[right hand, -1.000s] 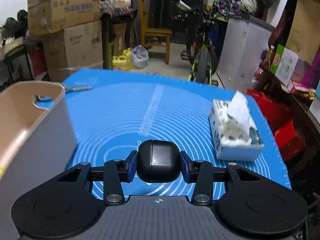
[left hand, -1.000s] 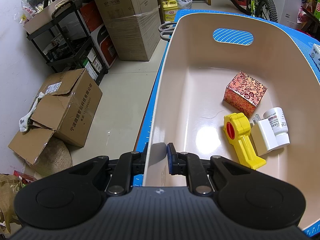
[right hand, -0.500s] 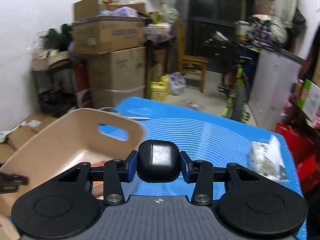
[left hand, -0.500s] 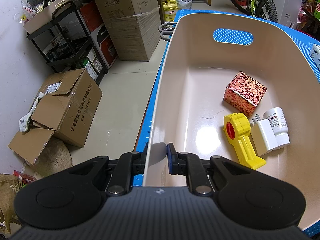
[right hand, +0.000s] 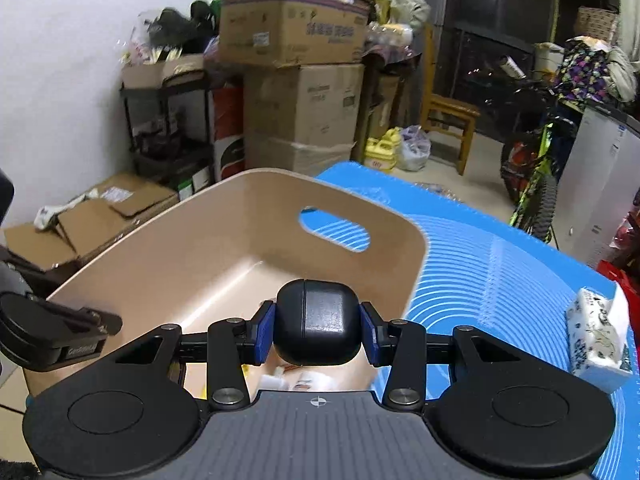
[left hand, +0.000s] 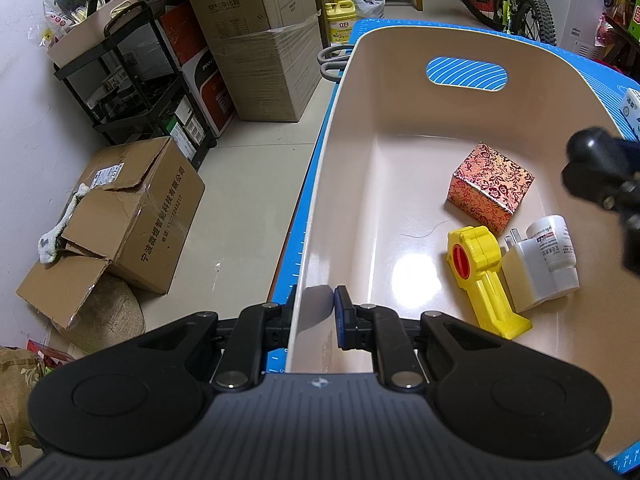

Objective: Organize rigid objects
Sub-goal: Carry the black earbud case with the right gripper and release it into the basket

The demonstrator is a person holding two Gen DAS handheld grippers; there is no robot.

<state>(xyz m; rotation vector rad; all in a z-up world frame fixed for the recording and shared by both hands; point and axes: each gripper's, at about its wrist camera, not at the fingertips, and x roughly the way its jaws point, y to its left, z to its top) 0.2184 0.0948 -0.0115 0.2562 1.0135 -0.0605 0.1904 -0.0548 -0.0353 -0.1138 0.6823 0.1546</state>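
Observation:
My left gripper is shut on the near wall of the beige bin, one finger inside and one outside. Inside the bin lie a red patterned box, a yellow tape dispenser, a white plug adapter and a white bottle. My right gripper is shut on a black earbud case and holds it above the bin, over its near right part. It also shows at the right edge of the left wrist view.
The bin stands on a blue mat on a table. A tissue pack lies on the mat to the right. Scissors handles stick out behind the bin. Cardboard boxes, a shelf and a bicycle stand on the floor around.
My right gripper has carried the black case left from over the mat to above the bin, and now shows in the left wrist view. My left gripper has not moved.

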